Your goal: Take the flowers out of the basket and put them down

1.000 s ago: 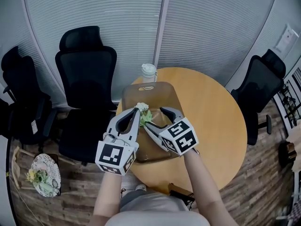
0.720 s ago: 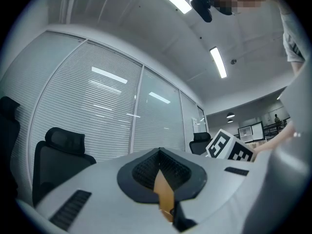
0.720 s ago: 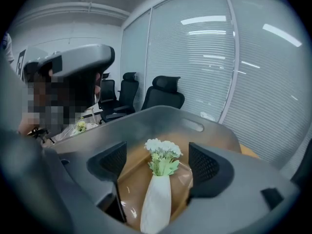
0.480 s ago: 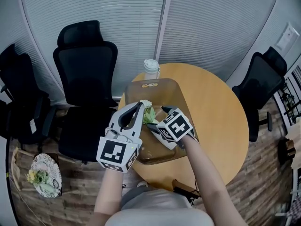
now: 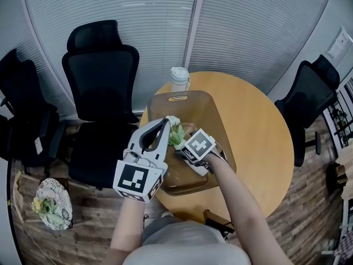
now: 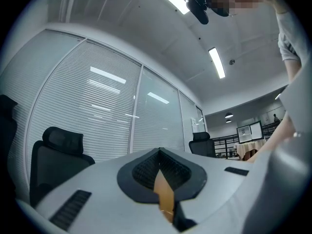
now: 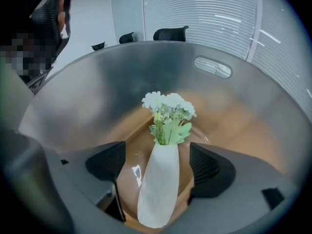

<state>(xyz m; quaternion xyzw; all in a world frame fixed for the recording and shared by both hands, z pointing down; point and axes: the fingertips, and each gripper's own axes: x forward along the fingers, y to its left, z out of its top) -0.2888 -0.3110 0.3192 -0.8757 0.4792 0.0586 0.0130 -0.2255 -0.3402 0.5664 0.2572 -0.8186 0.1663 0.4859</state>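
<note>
A brown basket (image 5: 190,96) stands on the round wooden table (image 5: 259,142). In it lies a white vase (image 7: 157,189) of small white flowers with green leaves (image 7: 168,106); the flowers (image 5: 175,132) show between the two grippers in the head view. My right gripper (image 7: 158,165) points steeply down into the basket (image 7: 122,72). Its jaws have just widened and stand open on either side of the vase, with a gap at each pad. In the head view the right gripper (image 5: 186,148) is mostly under its marker cube. My left gripper (image 5: 163,125) (image 6: 161,172) is shut on the thin basket rim (image 6: 165,196).
A white lidded cup (image 5: 177,79) stands at the table's far edge behind the basket. Black office chairs (image 5: 102,65) (image 5: 309,93) ring the table. On the floor at left sits a round patterned plate with flowers (image 5: 52,203). Blinds close off the back.
My right gripper has tipped downward and sunk into the basket over the vase, with its jaws wider apart. The left gripper has stayed on the basket rim.
</note>
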